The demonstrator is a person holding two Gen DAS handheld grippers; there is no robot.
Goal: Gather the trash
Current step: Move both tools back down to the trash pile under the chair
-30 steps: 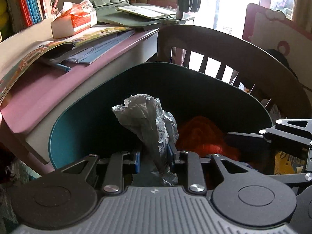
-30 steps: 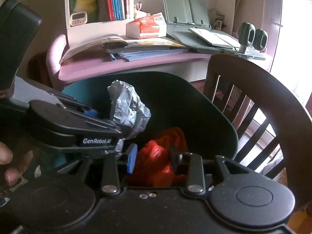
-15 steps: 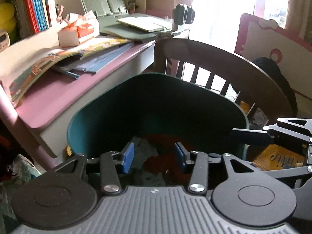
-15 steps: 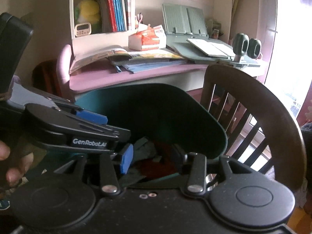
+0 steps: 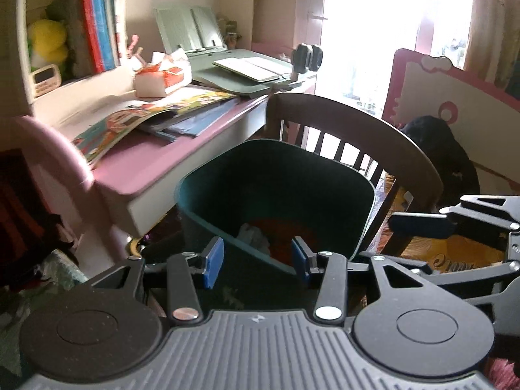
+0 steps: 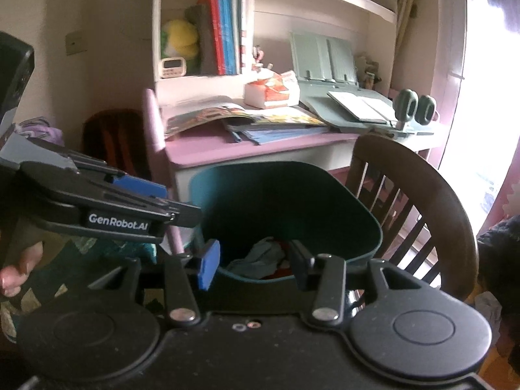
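Note:
A teal bin (image 5: 276,178) stands on the floor between the desk and a chair. At its bottom lie a crumpled grey plastic bag (image 5: 254,235) and a red-orange bag (image 5: 286,227). My left gripper (image 5: 256,260) hovers above the bin's near rim, open, nothing between its blue pads. In the right wrist view the bin (image 6: 286,201) holds the grey bag (image 6: 263,255) with a bit of red bag (image 6: 280,273) beside it. My right gripper (image 6: 254,268) hangs over the near rim, its jaws opening and empty. The left gripper (image 6: 162,204) shows at its left.
A dark wooden chair (image 5: 357,123) stands just behind the bin. A pink desk (image 5: 156,159) at left carries open books, a tissue box (image 5: 162,79) and a grey book stand. A pink board (image 5: 455,97) leans at the right. A person's fingers (image 6: 16,269) grip the left handle.
The left gripper let go of the grey bag and the right let go of the red bag; both bags dropped into the bin. Both grippers rose and drew back from it.

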